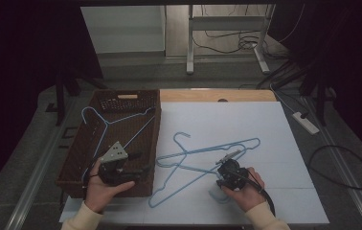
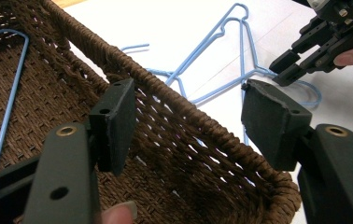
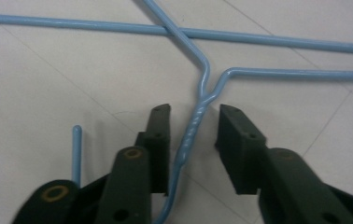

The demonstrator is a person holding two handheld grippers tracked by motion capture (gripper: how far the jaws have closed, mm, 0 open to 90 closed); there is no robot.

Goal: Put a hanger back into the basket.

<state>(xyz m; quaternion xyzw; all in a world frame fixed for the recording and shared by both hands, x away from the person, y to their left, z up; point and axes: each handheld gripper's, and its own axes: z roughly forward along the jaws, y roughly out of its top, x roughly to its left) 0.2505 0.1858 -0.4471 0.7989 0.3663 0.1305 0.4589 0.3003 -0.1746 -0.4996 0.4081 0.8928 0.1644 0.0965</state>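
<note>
Straddling twisted neck of hanger | right hand-held gripper unclenched | hook toward person, body pointing away

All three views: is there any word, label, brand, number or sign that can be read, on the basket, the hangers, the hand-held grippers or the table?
None. No readable text shows in any view.
The wicker basket, the blue wire hangers and the white table are plain.
The left hand-held gripper and right hand-held gripper bear screw holes, no markings.
</note>
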